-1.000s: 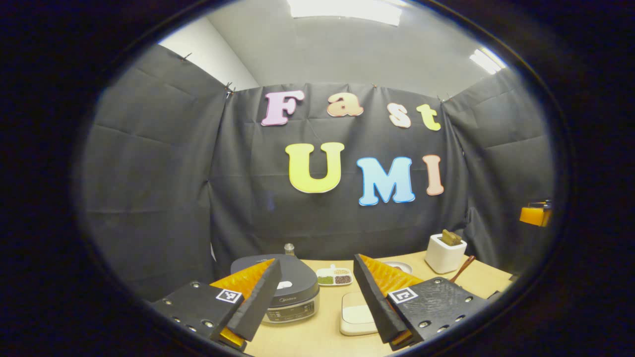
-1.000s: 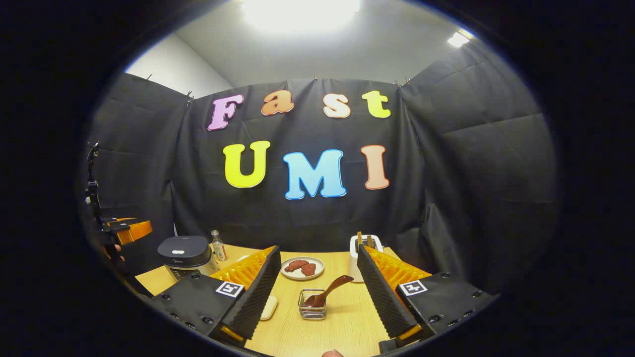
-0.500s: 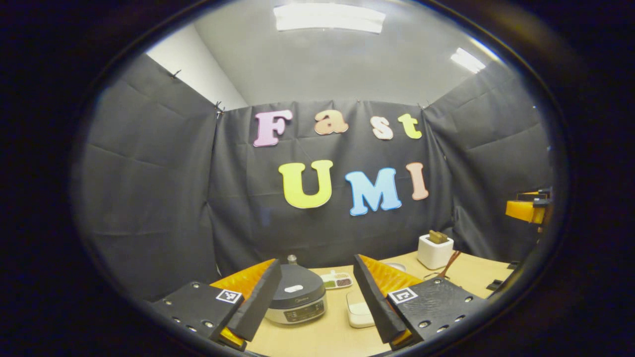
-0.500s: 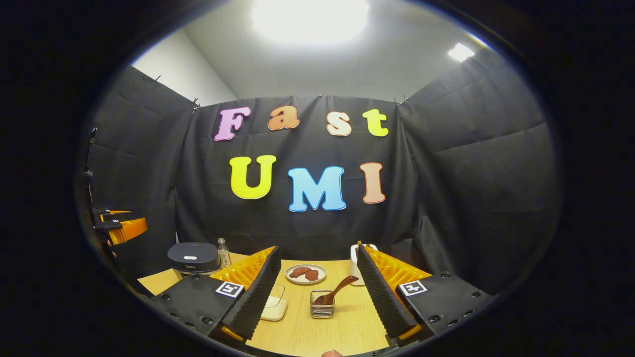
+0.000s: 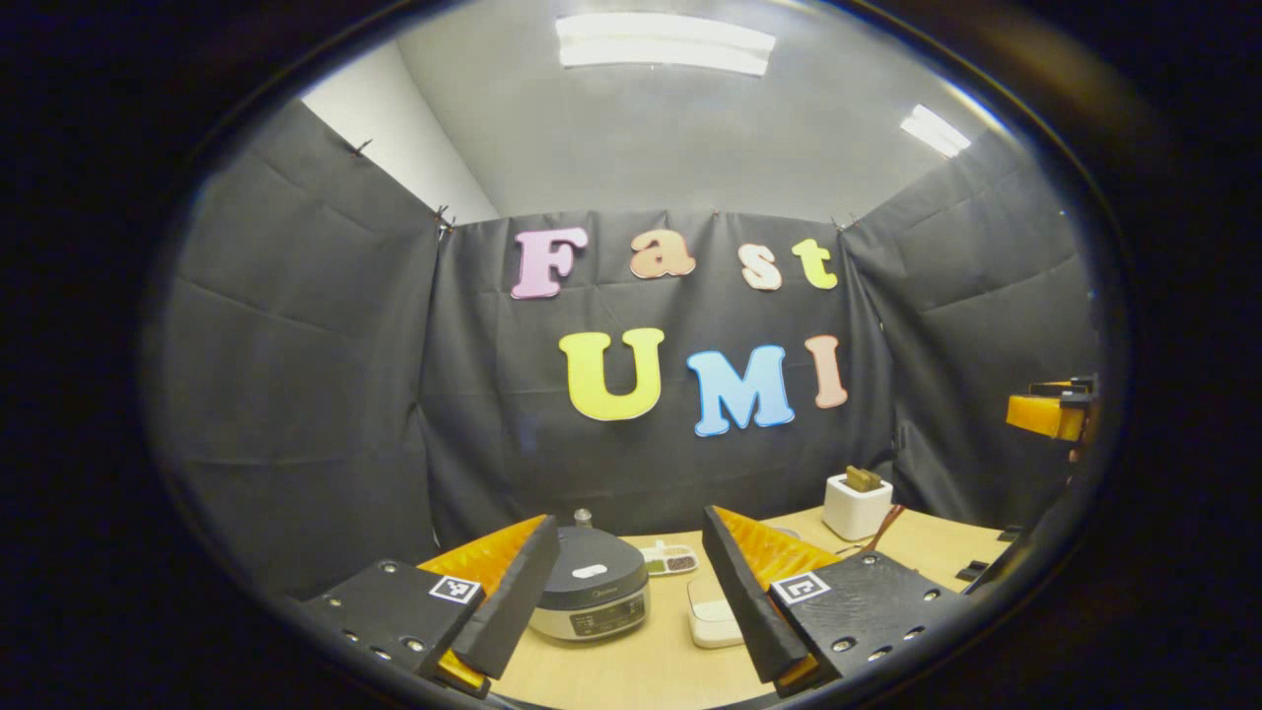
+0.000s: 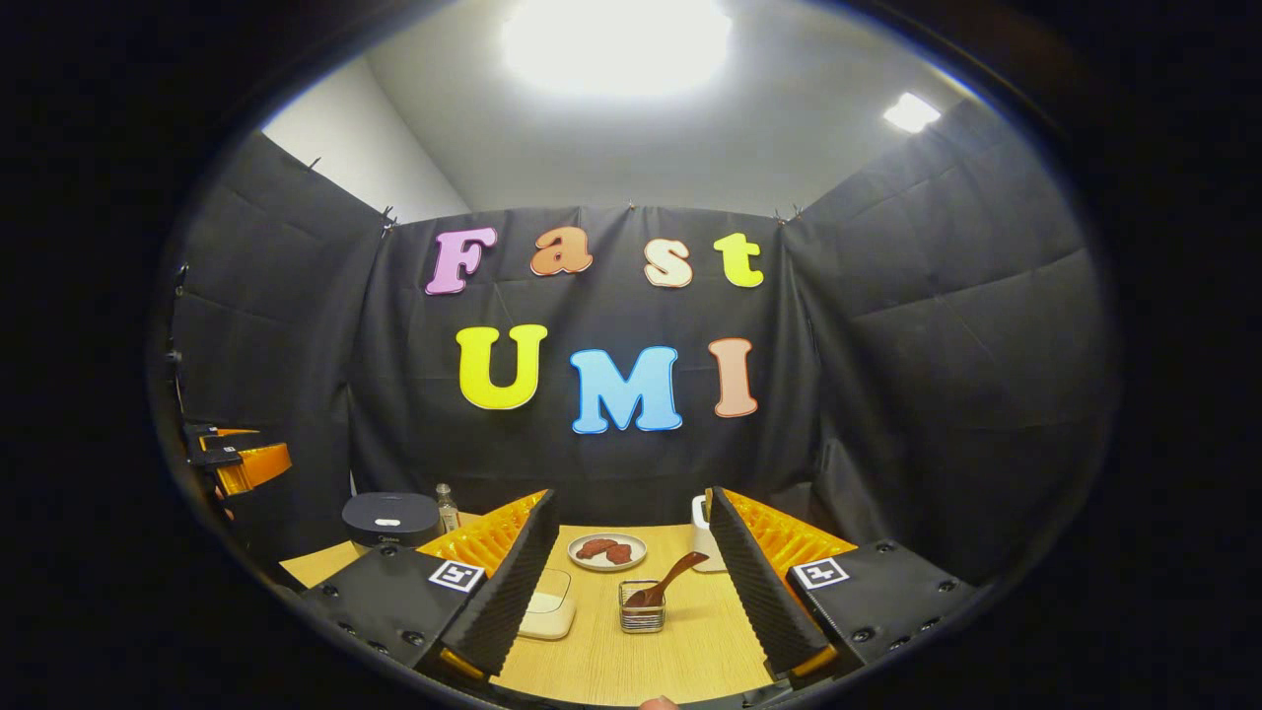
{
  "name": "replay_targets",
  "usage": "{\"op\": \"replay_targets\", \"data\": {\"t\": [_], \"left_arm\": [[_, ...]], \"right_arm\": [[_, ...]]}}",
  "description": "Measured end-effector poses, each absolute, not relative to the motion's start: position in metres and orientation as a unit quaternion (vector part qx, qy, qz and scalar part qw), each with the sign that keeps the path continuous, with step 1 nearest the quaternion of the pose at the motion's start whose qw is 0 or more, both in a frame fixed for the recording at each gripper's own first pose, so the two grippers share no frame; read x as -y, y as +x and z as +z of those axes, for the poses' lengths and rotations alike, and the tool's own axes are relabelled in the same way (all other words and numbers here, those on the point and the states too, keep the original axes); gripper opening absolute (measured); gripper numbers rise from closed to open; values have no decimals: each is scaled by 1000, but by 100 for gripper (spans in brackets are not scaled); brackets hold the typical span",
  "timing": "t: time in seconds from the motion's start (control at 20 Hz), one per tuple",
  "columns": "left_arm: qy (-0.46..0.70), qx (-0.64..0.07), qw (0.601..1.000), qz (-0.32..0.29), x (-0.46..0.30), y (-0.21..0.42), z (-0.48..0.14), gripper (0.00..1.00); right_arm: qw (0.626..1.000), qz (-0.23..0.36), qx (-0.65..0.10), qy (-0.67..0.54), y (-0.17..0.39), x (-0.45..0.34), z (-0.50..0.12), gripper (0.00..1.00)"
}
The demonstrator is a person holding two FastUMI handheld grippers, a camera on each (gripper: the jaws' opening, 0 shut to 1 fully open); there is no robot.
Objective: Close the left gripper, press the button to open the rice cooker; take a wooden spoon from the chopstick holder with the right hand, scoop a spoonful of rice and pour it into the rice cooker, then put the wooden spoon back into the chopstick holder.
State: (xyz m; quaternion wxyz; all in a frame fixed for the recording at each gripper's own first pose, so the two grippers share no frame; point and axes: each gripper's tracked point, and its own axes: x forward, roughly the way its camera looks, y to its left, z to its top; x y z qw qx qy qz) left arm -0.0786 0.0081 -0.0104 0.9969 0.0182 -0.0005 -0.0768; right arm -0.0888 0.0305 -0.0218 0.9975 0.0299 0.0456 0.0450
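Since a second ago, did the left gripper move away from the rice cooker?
Yes. In the left gripper view the rice cooker looks smaller and farther between the open fingers than before, so the left gripper has backed away from it.

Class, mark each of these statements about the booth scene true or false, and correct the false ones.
1. The rice cooker has its lid open. False: the lid is down.
2. The wooden spoon sits in the wire chopstick holder, handle leaning out. True.
3. The right gripper is shut on the spoon. False: its fingers stand apart, short of the spoon.
4. The left gripper is open, with the rice cooker ahead between its fingers. True.
5. A plate with reddish-brown food sits behind the chopstick holder in the right gripper view. True.
6. The plate is stacked on the rice cooker. False: it sits on the wooden table.
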Motion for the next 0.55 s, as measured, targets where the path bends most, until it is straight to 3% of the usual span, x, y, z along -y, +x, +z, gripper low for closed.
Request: {"op": "replay_targets", "data": {"t": [0.4,0.55], "left_arm": [[21,4,998,-63,-14,-88,-5,87],[15,3,998,-60,-13,-91,-4,91]], "right_arm": [[998,44,-37,29,-97,-28,-17,98],[998,44,-36,33,-99,-28,-17,98]]}}
